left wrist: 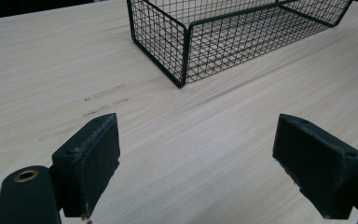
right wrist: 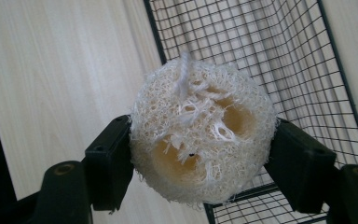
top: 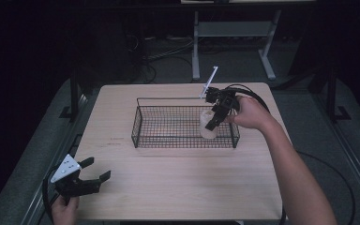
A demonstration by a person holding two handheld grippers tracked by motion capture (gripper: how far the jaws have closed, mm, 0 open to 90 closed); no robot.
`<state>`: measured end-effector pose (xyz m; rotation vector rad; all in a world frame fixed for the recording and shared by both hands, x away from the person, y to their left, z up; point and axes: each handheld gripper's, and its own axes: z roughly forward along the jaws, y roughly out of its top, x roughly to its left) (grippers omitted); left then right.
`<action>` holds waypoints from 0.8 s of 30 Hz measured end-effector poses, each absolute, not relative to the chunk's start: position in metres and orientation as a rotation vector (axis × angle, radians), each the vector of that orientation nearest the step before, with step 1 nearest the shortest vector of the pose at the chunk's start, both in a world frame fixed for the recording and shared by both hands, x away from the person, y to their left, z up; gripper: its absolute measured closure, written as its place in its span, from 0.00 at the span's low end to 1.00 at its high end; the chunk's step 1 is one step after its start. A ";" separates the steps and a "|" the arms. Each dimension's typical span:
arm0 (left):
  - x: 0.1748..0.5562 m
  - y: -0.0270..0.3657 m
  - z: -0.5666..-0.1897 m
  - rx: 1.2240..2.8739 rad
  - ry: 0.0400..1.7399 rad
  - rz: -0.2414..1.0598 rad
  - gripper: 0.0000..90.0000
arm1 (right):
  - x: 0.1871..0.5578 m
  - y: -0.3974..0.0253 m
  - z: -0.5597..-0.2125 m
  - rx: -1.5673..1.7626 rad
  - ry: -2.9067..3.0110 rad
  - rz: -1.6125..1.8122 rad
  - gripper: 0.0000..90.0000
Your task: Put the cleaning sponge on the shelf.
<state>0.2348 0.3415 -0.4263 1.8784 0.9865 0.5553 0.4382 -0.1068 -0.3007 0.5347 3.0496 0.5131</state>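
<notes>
Loofah (right wrist: 203, 133) sits clenched in right claw (right wrist: 200, 154) over wire basket (top: 143, 123); left claw (left wrist: 209, 163) gapes.

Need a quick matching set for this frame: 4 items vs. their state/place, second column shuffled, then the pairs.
Column 1:
1. left gripper
2. right gripper
3. loofah sponge
4. wire basket

Column 2:
A. clamped between two black jaws at the basket's right end
B. standing on the wooden table, black mesh
C. jaws wide apart, nothing between them, near the table's front left corner
D. closed on a pale fibrous piece

Pairs: 1-C, 2-D, 3-A, 4-B
</notes>
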 end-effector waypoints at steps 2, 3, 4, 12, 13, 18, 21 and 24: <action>0.235 0.342 -0.426 1.877 0.988 0.555 0.15 | 0.442 -0.105 -0.301 0.538 3.044 0.499 0.31; 0.235 0.342 -0.426 1.875 0.990 0.555 0.15 | 0.442 -0.105 -0.301 0.538 3.044 0.499 0.31; 0.235 0.342 -0.427 1.872 0.991 0.554 0.15 | 0.445 -0.105 -0.301 0.552 3.039 0.511 0.31; 0.235 0.341 -0.426 1.871 0.988 0.556 0.15 | 0.457 -0.104 -0.306 0.587 3.031 0.499 0.31; 0.235 0.342 -0.426 1.872 0.990 0.557 0.15 | 0.458 -0.104 -0.307 0.592 3.032 0.494 0.31; 0.236 0.343 -0.426 1.874 0.990 0.559 0.15 | 0.465 -0.103 -0.312 0.611 3.031 0.488 0.31; 0.236 0.344 -0.426 1.869 0.993 0.558 0.16 | 0.468 -0.104 -0.315 0.621 3.035 0.481 0.31; 0.235 0.344 -0.426 1.871 0.992 0.558 0.15 | 0.471 -0.104 -0.319 0.631 3.033 0.487 0.31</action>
